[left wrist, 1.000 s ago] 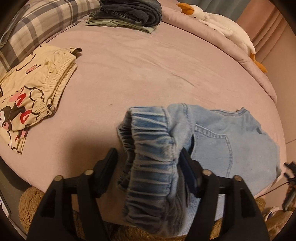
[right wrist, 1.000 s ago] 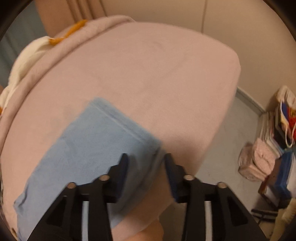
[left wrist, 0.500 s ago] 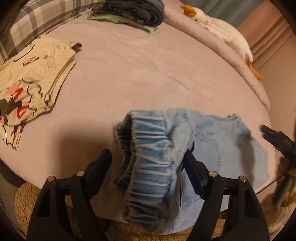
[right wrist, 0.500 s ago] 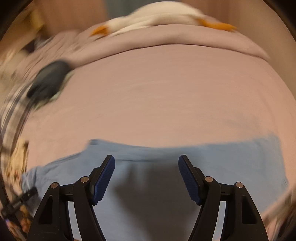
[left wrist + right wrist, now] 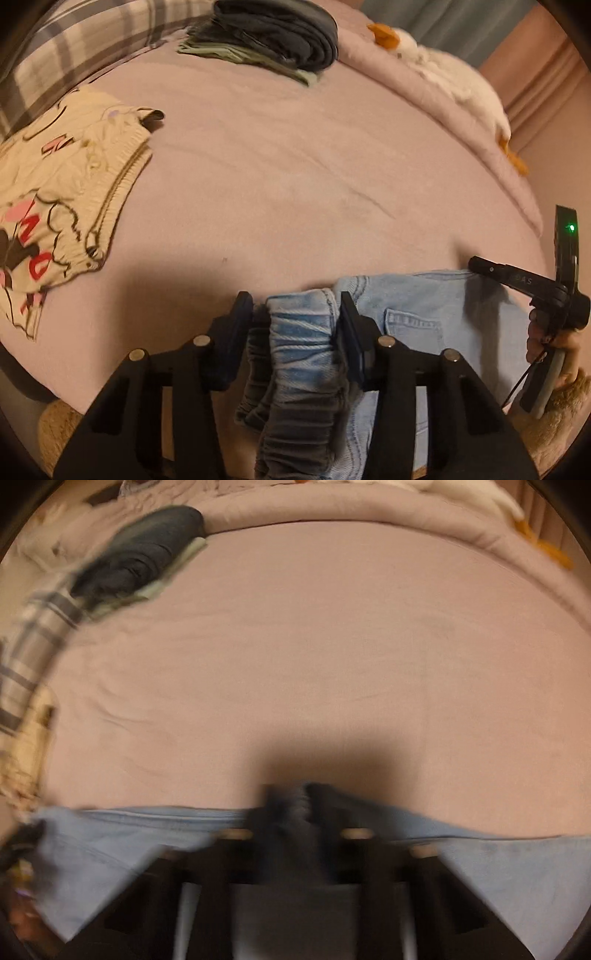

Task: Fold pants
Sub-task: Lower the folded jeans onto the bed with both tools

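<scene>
A pair of light-blue denim pants [image 5: 436, 317] lies along the near edge of a pink bed [image 5: 288, 177], partly folded, as two hand-held grippers take hold of it for the next fold. The left gripper [image 5: 295, 314] straddles the gathered elastic waistband [image 5: 299, 332], its jaws closing with the bunched band between them and the pads apparently meeting the cloth. Further along the pants from the waistband, the right gripper [image 5: 291, 805] has its jaws pressed together on a pinch of the far edge of the denim, though that view is blurred. Beyond the pants, toward the head of the bed, sit a stack of folded dark clothes [image 5: 273, 40] and a cream printed garment [image 5: 62, 206]; a white stuffed goose [image 5: 454, 77] rests on the rolled duvet. The step in hand looks like gripping both points before a fold. The next move probably calls for lifting the two points together and carrying them evenly, so the layers land square without the waistband slipping free.
</scene>
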### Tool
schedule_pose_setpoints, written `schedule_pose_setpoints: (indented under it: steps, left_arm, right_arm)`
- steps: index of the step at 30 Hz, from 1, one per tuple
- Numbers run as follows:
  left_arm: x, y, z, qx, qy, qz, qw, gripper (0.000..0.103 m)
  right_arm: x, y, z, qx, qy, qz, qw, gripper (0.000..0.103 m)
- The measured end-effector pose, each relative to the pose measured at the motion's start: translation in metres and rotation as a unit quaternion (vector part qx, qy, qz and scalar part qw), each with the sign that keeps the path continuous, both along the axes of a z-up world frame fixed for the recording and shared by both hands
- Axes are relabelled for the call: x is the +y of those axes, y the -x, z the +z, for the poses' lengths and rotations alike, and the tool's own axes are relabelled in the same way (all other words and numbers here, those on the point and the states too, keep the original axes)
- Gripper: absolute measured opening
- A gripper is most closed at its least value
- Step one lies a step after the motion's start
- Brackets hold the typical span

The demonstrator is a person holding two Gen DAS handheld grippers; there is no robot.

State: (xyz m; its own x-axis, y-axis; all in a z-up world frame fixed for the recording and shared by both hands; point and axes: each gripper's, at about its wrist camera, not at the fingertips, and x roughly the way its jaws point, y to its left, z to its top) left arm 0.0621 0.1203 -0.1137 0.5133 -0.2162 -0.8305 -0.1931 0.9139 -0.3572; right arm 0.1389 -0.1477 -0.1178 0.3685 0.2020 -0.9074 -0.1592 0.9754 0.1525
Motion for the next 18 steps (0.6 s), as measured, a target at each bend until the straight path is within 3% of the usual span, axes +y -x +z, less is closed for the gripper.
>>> schedule_pose_setpoints:
  steps: [3, 7, 11, 18]
  left_arm:
    - [-0.003, 0.003, 0.0, -0.002, -0.01, -0.002, 0.9999, 0.046]
    - [-0.004, 0.003, -0.011, -0.003, -0.011, 0.001, 0.9999, 0.054]
    - [0.015, 0.002, -0.027, 0.001, 0.053, 0.024, 0.9983, 0.061]
    - [0.004, 0.009, -0.024, -0.034, 0.016, 0.024, 0.999, 0.062]
  right_arm:
    - [-0.001, 0.007, 0.017, -0.026, -0.004, -0.001, 1.0, 0.011]
    - [-0.006, 0.002, -0.008, 0.004, -0.016, -0.016, 1.0, 0.011]
    - [0.007, -0.004, -0.015, -0.017, 0.016, -0.012, 1.0, 0.011]
    - [0.007, 0.006, -0.014, -0.05, 0.044, -0.013, 0.998, 0.011]
